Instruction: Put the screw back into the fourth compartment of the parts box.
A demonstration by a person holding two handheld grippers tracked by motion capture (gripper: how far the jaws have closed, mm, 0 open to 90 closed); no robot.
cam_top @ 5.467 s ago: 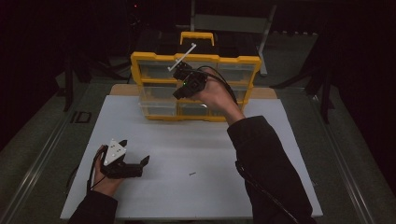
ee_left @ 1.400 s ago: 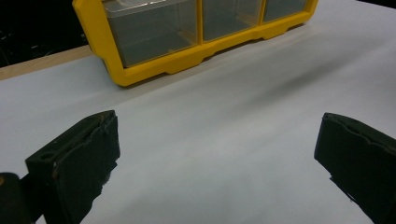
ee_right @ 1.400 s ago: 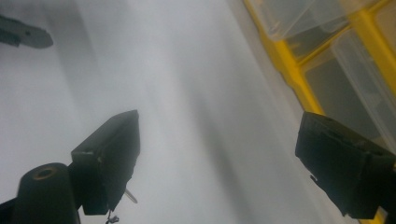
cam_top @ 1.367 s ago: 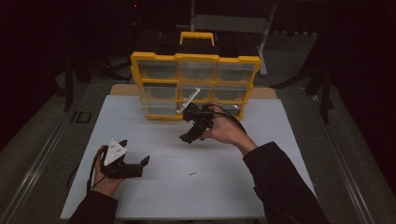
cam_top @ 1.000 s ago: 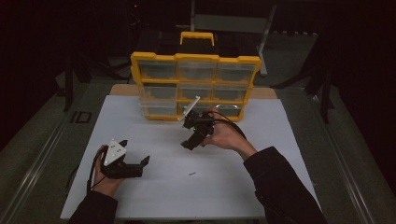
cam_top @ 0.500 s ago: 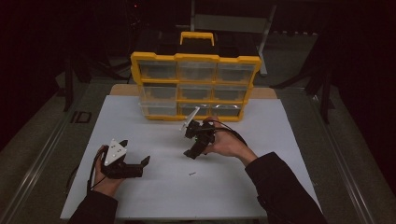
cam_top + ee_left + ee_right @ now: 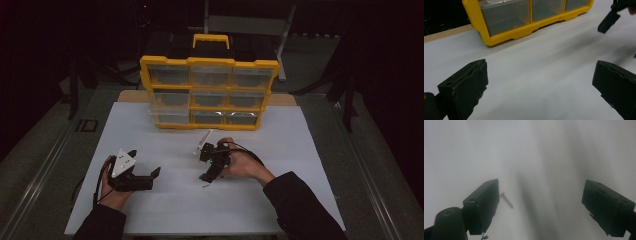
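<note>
Left gripper (image 7: 150, 176): nearest me, low over the white sheet (image 7: 165, 210), jaws spread wide with nothing between them.
Right gripper (image 7: 206, 176): just beyond, tipped down toward the sheet, jaws wide apart and holding nothing.
Screw (image 7: 506, 200): lying loose on the sheet, just beside the right gripper's left jaw, inside the gap.
Yellow organizer (image 7: 209, 94): at the sheet's far edge, upright, 3 rows of 3 clear drawers, handle on top.

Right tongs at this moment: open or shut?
Open. The right tongs show wide-apart black jaws above the white table sheet, with a small metal screw lying loose beside one jaw.
</note>
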